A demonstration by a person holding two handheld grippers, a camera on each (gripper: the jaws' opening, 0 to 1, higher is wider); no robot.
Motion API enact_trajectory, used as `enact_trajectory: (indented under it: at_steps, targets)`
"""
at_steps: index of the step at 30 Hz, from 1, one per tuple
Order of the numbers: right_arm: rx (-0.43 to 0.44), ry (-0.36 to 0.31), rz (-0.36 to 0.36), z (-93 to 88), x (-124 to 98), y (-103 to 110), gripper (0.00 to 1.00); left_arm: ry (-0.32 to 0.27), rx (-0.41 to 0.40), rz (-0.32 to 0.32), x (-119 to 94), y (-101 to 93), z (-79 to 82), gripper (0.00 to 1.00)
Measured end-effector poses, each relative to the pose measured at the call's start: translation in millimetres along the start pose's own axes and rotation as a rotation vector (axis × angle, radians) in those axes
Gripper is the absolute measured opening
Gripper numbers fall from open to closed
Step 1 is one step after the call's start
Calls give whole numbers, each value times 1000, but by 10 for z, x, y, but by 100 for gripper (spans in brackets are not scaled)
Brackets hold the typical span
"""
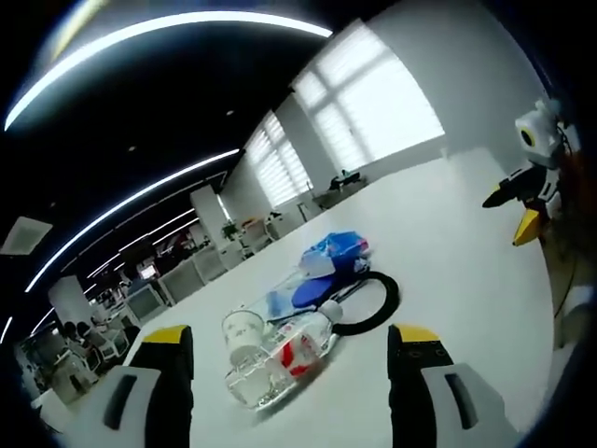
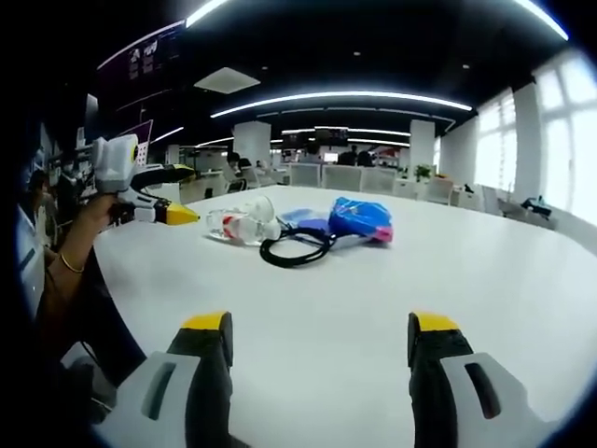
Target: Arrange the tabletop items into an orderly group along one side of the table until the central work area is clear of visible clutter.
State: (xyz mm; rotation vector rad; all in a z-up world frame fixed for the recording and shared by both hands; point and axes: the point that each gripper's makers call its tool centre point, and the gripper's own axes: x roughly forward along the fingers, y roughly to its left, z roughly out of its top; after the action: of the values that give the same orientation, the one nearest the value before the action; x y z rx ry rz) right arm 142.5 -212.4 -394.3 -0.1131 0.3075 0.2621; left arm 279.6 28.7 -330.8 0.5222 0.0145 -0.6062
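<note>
Left hand-held gripper [image 1: 291,359] jaws apart | clear bottle [image 1: 280,359] lies between, ahead | right hand-held gripper [image 2: 317,341] apart

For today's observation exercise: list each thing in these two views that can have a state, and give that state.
Left tool: open, empty, above the table.
Right tool: open, empty.
Clear plastic bottle: lying on its side, cap on.
Black cable: looped on the table.
Blue bag: lying crumpled beside the cable.
</note>
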Motion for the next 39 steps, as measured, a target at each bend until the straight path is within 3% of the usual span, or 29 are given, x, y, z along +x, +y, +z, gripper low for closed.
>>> enact_trajectory:
  at_steps: [8, 13, 39]
  targets:
    - [-31, 31, 13, -51, 41, 47, 70, 13, 33, -22, 74, -16, 1, 83]
    - [-31, 28, 18, -41, 57, 61, 70, -1, 46, -48, 100, -52, 22, 72]
    - [-43, 21, 35, -48, 77, 104, 68, 44, 158, -82, 317, -111, -25, 65]
